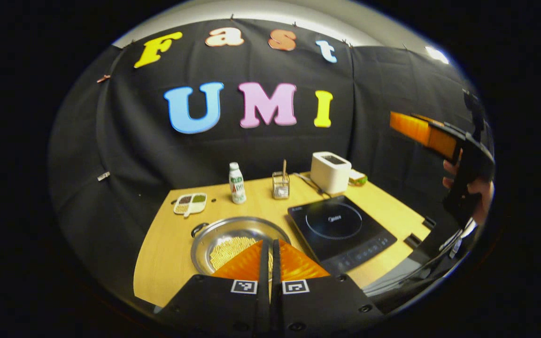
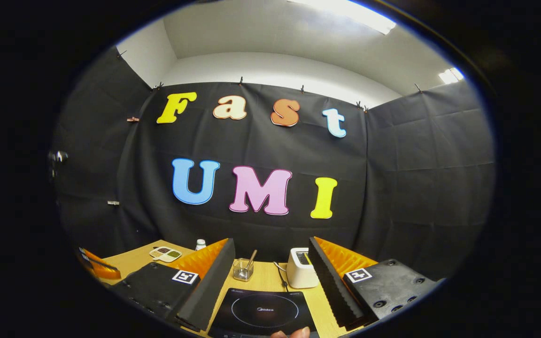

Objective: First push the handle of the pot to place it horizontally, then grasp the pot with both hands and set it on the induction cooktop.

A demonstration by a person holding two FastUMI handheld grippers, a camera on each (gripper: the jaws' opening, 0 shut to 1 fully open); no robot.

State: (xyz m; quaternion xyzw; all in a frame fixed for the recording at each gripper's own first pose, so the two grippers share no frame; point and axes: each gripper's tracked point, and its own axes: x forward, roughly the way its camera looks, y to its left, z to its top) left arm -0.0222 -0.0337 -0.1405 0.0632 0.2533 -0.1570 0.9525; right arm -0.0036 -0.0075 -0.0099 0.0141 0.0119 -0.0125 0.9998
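1. Pot (image 1: 233, 237): on the table (image 1: 167, 253), just left of the induction cooktop (image 1: 341, 227); not yet moved onto it.
2. Pot handle (image 1: 199, 229): at the far-left rim, seemingly untouched.
3. Left tongs (image 1: 270, 263): clenched, empty, above the pot.
4. Right tongs (image 2: 270, 277): released, raised before the cooktop.
5. Judged: both steps remain.

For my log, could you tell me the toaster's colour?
White toaster, clearest in the left gripper view.
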